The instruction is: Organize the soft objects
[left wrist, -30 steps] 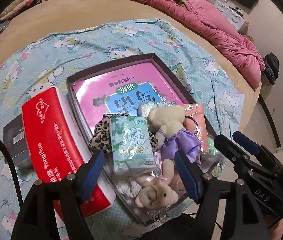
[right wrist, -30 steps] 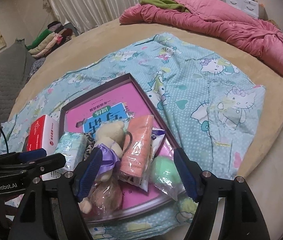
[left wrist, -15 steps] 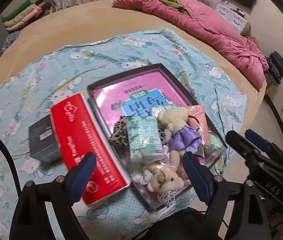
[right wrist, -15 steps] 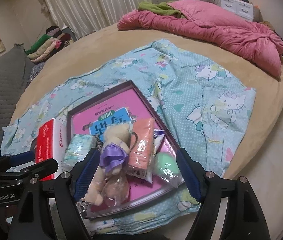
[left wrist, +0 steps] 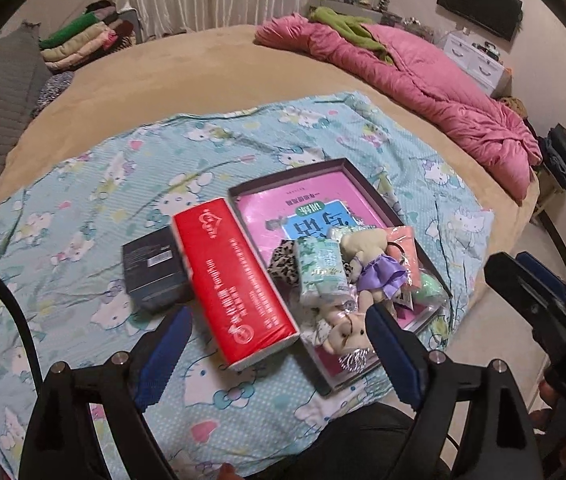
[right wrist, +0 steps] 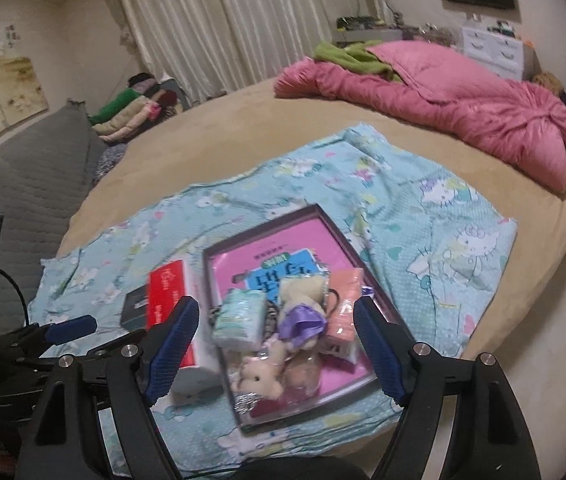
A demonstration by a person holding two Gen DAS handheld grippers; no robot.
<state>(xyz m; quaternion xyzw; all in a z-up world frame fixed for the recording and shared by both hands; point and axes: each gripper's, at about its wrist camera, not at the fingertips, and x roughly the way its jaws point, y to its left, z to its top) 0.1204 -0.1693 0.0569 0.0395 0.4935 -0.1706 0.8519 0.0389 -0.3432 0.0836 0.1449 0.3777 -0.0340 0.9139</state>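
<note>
1. My left gripper (left wrist: 277, 354) hangs above the cartoon-cat sheet (left wrist: 83, 200), jaws spread wide and holding nothing; they have just been opening.
2. Under it I see a black box (left wrist: 155, 272) touching a red tissue pack (left wrist: 235, 284).
3. Right of that, a shallow tray (left wrist: 367, 180) holds a green tissue packet (left wrist: 321, 270), plush toys (left wrist: 371, 264) and a peach packet (left wrist: 403, 240).
4. My right gripper (right wrist: 275, 346) hangs over the tray, jaws wide, empty.

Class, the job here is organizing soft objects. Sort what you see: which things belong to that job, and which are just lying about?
Belongs to the job:
- shallow box
- plush toy in purple skirt
- green tissue pack
- peach wrapped towel
- red tissue pack

Lying about:
- pink quilt
- folded clothes pile
- black box
</note>
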